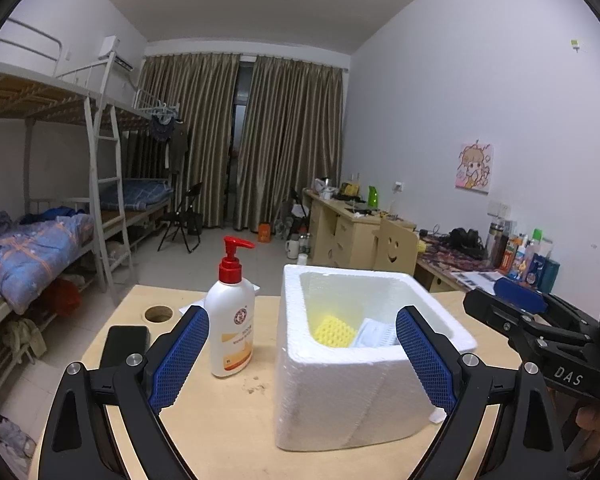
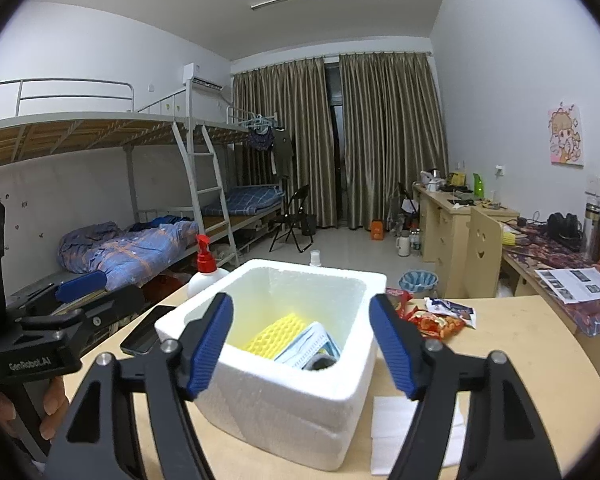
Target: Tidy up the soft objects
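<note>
A lotion pump bottle [image 1: 231, 328] stands beside a black phone [image 1: 124, 345] on the wooden table [image 1: 228, 420].

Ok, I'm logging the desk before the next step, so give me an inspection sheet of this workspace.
Surface: wooden table, round hole at its far left.
Job's things: yellow sponge and white packet lie in the foam box.
Clutter: lotion bottle, phone, snack packets, white sheet.
Grippers: left gripper open, empty; right gripper open, empty.
Cables: nothing seen on the table.
Surroundings: bunk beds, curtains, cluttered desks.
</note>
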Demonstrator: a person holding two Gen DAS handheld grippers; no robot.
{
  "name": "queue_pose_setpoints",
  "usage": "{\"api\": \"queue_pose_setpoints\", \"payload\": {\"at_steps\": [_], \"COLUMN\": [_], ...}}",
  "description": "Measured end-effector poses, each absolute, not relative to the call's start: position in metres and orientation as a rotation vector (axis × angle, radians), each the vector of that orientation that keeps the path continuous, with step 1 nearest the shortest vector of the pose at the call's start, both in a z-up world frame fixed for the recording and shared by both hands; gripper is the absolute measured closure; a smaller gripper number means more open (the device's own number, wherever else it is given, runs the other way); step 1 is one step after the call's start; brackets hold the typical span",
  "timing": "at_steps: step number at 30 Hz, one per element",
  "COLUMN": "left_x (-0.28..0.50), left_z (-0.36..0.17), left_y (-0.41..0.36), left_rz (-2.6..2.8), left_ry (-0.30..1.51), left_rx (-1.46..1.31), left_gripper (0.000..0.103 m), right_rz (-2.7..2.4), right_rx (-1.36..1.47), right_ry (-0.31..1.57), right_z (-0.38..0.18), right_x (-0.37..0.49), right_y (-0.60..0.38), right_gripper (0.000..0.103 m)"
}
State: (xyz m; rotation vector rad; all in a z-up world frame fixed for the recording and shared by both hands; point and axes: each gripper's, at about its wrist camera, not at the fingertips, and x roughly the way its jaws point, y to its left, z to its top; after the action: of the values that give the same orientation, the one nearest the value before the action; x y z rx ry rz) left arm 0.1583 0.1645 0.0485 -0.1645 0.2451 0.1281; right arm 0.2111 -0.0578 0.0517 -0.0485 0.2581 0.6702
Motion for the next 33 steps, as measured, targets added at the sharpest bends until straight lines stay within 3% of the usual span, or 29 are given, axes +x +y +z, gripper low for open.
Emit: {"api": "queue_pose_setpoints", "payload": {"at_steps": [4,9,12,33], "left_x": [0.144,0.131,0.124,0.066], "left_z": [0.052,0.055,0.056,0.059], "left_y": [0.153,0.142,0.137,0.079], "left_rz": [0.134,0.128,0.131,0.031], "left_ry": [0.24,0.242,0.244,0.195], "left_rx": [-0.147,-0.148,-0.146,-0.118], "left_gripper": [0.008,0.007,0.007,0.0], "right_rz": [0.657,0.631,0.622,0.565], "right_rx": [-0.031,-0.023,-0.016,-0.025], "right_ry": [0.225,0.2,0.181,0.088], "right_z": [0.056,0.06,0.063,0.063], "right_x": [0.196,0.182,0.173,0.107], "right_y": [-0.073,-0.086,-0.093,-0.141], "right_gripper": [0.007,0.007,0.0,0.0]}}
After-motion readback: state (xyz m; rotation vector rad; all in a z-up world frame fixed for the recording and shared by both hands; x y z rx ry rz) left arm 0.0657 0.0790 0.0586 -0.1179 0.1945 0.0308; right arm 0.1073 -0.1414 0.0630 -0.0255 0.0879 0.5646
